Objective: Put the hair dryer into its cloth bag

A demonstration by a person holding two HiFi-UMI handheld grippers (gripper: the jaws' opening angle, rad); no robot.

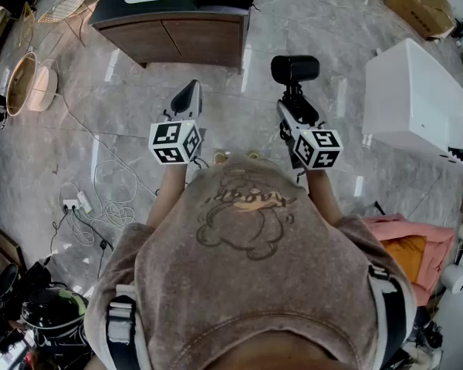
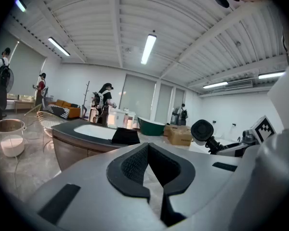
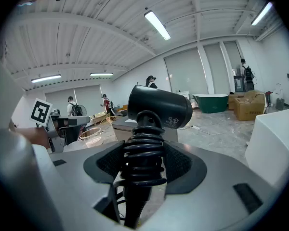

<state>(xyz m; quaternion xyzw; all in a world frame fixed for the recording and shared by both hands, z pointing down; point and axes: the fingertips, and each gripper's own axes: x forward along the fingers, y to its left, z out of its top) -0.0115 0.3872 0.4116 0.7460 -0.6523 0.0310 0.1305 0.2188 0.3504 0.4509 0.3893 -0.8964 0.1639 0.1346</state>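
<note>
Now right tongs (image 1: 293,102) grip hair dryer (image 1: 295,68), left tongs (image 1: 188,92) closed, cabinet (image 1: 170,41) edge well ahead.

- Floor (image 1: 316,37): glossy grey stone-pattern tiles, white cables (image 1: 112,195) lying loose.
- Cabinet (image 1: 201,41): wooden doors, dark top, white inset.
- Ceiling (image 2: 86,28): white ribbed panels, lit fluorescent tubes (image 2: 148,48).
- White unit (image 1: 417,99) at right; cardboard box (image 1: 417,2) beyond.

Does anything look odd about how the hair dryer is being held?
Slightly: the right gripper clamps the hair dryer over its wound-up cord, not a bare surface, so the hold may slip. Nothing looks damaged.
</note>
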